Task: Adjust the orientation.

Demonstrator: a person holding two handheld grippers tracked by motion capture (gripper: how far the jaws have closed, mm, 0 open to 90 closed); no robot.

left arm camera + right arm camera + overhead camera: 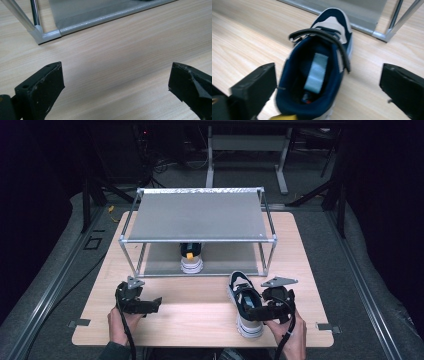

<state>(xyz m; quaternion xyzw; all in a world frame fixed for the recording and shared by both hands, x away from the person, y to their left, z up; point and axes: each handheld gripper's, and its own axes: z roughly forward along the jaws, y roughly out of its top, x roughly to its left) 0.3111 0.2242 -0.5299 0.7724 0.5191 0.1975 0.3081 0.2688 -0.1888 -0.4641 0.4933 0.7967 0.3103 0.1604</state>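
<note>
One shoe point(191, 258) inside rack point(200, 240), another shoe point(245, 302) outside on table point(200, 312)

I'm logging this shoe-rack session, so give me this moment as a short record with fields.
work in hand: putting shoes on the rack
near shoe: navy, on the table, toe toward the rack
right gripper: open, jaws either side of the near shoe's heel, not pressing
left gripper: open, nothing between the jaws
rack: two grey shelves
second shoe: on the lower shelf
</note>
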